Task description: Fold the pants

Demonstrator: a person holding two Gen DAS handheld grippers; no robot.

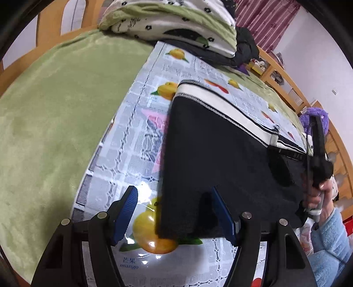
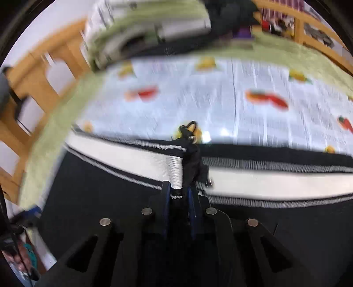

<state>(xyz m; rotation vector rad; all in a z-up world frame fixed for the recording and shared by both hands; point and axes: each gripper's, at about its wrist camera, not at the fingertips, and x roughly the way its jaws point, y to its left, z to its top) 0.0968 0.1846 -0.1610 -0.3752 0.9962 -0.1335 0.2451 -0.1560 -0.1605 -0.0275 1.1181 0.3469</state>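
Both views were evenly and brightly lit. The left wrist view was sharp, with white glare on the glossy mat [image 1: 141, 159] just ahead of the hand-held gripper. The right wrist view was motion-blurred. Fisheye bending and dark vignetting ringed the edges.

Below me lies a glossy fruit-print tablecloth [image 1: 141, 136], a printed mango [image 1: 152, 231] at lower centre. A green blanket [image 1: 55, 123] fills my left side. Folded bedding [image 1: 172, 24] sits top centre, a maroon curtain [image 1: 264, 19] upper right, a wooden rail [image 1: 284, 75] right.
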